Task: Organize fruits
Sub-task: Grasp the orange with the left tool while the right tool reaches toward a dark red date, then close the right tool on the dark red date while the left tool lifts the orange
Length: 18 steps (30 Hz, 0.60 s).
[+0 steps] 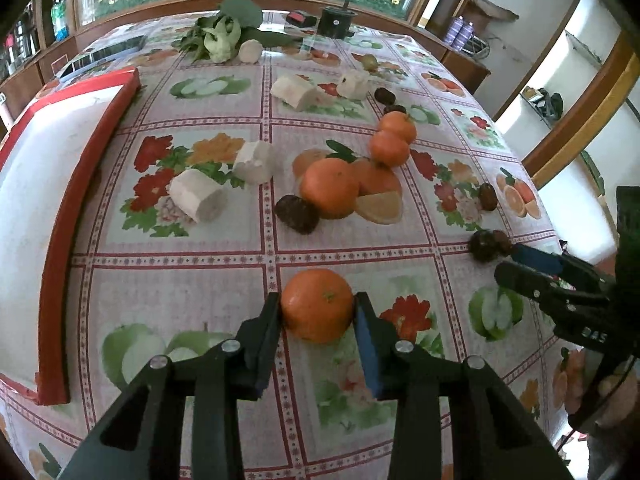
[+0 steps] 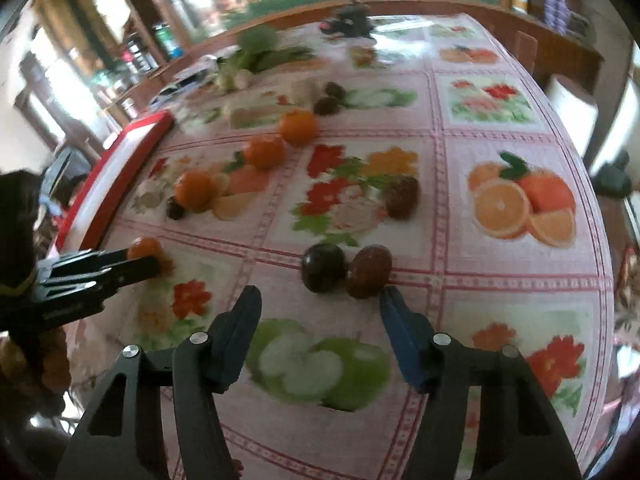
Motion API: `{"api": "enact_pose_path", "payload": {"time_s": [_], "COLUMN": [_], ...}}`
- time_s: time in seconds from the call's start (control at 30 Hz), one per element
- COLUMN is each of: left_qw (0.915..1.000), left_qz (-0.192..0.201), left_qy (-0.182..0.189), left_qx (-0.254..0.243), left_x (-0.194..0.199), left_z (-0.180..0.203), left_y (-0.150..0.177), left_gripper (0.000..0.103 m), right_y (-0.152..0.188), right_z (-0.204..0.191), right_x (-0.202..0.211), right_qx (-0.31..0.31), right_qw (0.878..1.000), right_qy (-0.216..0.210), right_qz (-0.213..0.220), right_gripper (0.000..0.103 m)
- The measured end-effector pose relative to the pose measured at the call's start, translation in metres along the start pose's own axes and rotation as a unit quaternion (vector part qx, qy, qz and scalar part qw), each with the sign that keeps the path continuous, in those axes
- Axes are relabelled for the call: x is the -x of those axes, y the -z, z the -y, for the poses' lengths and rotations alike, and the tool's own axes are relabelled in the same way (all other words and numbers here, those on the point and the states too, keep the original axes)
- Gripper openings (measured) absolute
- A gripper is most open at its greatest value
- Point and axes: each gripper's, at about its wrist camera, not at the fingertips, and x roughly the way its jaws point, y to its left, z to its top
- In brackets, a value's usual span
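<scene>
one orange [image 1: 317, 305] clamped in left tool [image 1: 316, 312]

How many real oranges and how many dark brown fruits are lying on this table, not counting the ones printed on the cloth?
Oranges: 4
Dark brown fruits: 6
Total: 10

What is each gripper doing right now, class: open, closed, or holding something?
Left gripper: closed on an orange.
Right gripper: open, holding nothing; two dark fruits lie just beyond its fingertips.
</scene>
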Motion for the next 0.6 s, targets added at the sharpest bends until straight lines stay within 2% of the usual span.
{"api": "enact_pose_path", "payload": {"time_s": [0.07,0.4,0.47,0.53,0.6], "left_qw": [1.0000,1.0000,0.9999,0.9999,0.9999], "left_qz": [-0.001,-0.001,0.000,0.001,0.002], "left_qy": [0.004,0.009,0.011,0.011,0.010], "left_qx": [0.003,0.001,0.002,0.002,0.000], "left_x": [0.000,0.001,0.001,0.001,0.001], "left_z": [-0.001,-0.003,-0.003,-0.003,-0.003], "left_y": [0.000,0.001,0.002,0.002,0.002], "left_gripper": [0.039,0.039,0.039,0.039,0.039], "right_y": [-0.001,0.003,0.001,-0.001,-0.001], "right_z": [0.003,-0.006,-0.007,-0.006,-0.007], "right_x": [0.000,-0.007,-0.010,-0.012,-0.013], "right_qx": [0.000,0.014,0.016,0.012,0.016], "right_qw": [1.000,1.000,1.000,1.000,1.000], "right_qy": [0.018,0.011,0.015,0.016,0.023], "right_qz": [-0.001,-0.008,-0.010,-0.009,-0.011], "right_gripper": [0.060,0.051,0.043,0.040,0.030]}}
